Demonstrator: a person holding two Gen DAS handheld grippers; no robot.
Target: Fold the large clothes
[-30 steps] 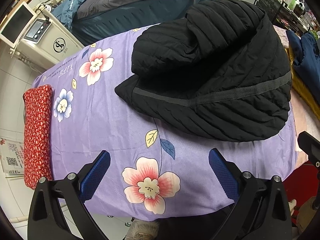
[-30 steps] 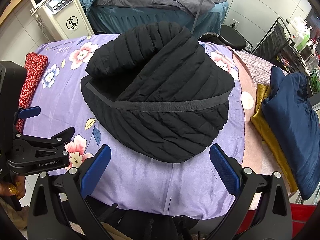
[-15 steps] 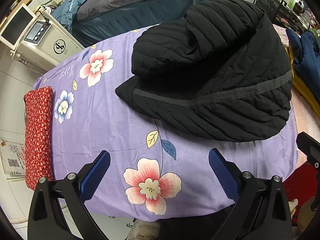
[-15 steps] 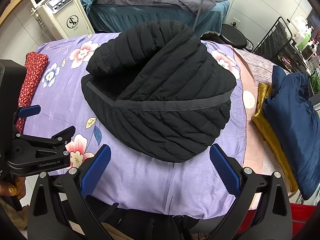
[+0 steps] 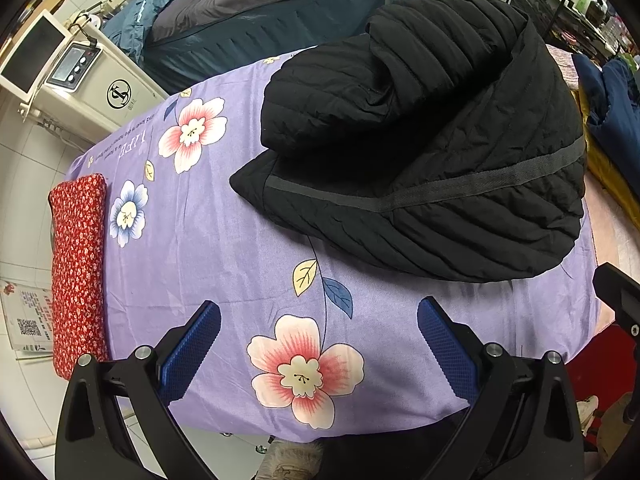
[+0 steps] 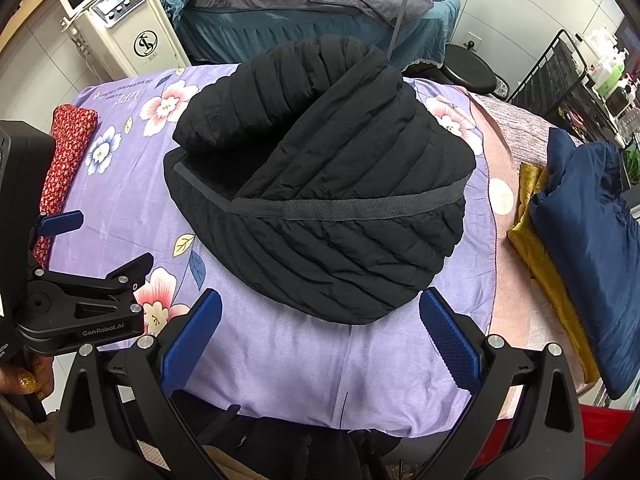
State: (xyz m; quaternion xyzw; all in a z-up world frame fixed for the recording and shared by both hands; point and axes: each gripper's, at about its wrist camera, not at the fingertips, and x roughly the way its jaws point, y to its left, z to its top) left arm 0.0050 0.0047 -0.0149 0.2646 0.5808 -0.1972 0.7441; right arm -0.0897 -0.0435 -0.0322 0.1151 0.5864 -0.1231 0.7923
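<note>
A black quilted padded jacket (image 5: 420, 152) lies folded into a rounded bundle on the purple flower-printed bedsheet (image 5: 224, 248), a dark woven band running across its near side. I hold my left gripper (image 5: 319, 346) above the sheet's near edge, its 2 blue-padded fingers spread wide and pinching nothing, apart from the jacket. My right gripper (image 6: 320, 334) hangs just short of the jacket's near hem, equally spread and holding nothing. A red flower-print cushion (image 5: 78, 264) lies along the sheet's left end; navy and gold folded fabrics (image 6: 576, 240) sit to the right
</note>
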